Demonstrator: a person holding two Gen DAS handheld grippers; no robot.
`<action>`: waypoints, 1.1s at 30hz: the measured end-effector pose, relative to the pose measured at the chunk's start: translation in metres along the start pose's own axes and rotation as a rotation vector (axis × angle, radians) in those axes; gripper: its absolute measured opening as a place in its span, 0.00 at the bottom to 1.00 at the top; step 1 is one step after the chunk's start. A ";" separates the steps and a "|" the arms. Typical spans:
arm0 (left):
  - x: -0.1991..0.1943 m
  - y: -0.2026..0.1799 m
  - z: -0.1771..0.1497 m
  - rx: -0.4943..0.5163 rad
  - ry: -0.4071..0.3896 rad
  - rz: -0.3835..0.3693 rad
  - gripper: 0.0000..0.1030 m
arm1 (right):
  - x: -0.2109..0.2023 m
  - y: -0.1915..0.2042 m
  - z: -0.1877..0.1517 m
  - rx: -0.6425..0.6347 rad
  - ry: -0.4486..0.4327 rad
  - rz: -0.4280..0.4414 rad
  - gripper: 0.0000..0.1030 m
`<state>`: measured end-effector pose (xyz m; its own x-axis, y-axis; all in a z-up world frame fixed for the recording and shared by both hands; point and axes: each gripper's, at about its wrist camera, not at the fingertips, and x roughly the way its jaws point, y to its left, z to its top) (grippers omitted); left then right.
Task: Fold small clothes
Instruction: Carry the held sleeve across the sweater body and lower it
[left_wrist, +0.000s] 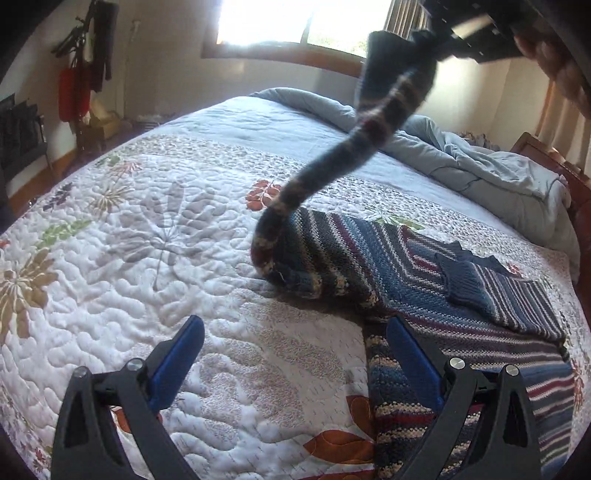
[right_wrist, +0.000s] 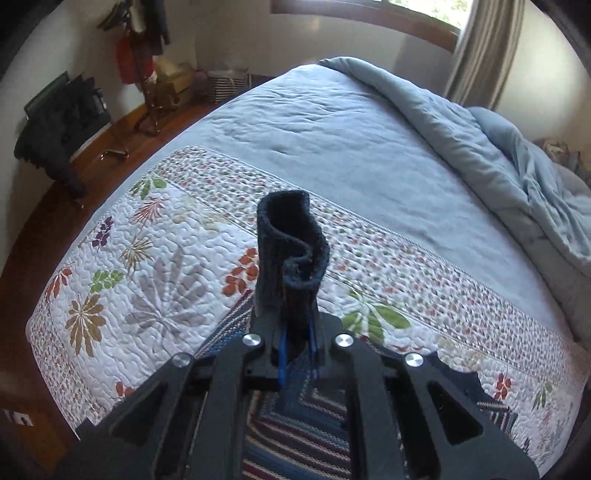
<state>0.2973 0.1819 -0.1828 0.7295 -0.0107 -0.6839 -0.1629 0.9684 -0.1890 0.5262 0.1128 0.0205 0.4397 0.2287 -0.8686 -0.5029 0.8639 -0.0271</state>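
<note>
A striped knit sweater (left_wrist: 461, 306) in blue, maroon and cream lies on the floral quilt (left_wrist: 147, 240). One sleeve (left_wrist: 332, 166) is lifted high off the bed, blurred. My right gripper (right_wrist: 295, 332) is shut on the sleeve's dark blue cuff (right_wrist: 291, 258), which stands up between its jaws; the sweater body (right_wrist: 295, 424) shows below it. The right gripper also shows in the left wrist view (left_wrist: 436, 33) at the top right. My left gripper (left_wrist: 295, 332) is open and empty, low over the quilt, with its right finger (left_wrist: 413, 362) above the sweater's edge.
A bunched light blue comforter (left_wrist: 480, 166) lies along the far right of the bed. A window (left_wrist: 295, 22) is behind. A coat stand (right_wrist: 147, 55), dark furniture (right_wrist: 62, 118) and wooden floor (right_wrist: 29, 240) lie to the left of the bed.
</note>
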 end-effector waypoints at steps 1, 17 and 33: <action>0.000 -0.002 0.000 0.008 -0.002 0.004 0.96 | -0.001 -0.013 -0.006 0.019 -0.003 0.005 0.07; 0.001 -0.020 -0.008 0.063 -0.030 -0.011 0.96 | 0.006 -0.124 -0.090 0.217 -0.030 0.075 0.07; 0.000 -0.028 -0.006 0.065 -0.032 -0.068 0.96 | 0.061 -0.218 -0.204 0.553 0.006 0.215 0.08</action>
<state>0.2980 0.1531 -0.1818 0.7585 -0.0704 -0.6479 -0.0691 0.9799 -0.1873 0.5111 -0.1532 -0.1272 0.3661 0.4229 -0.8289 -0.1168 0.9046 0.4100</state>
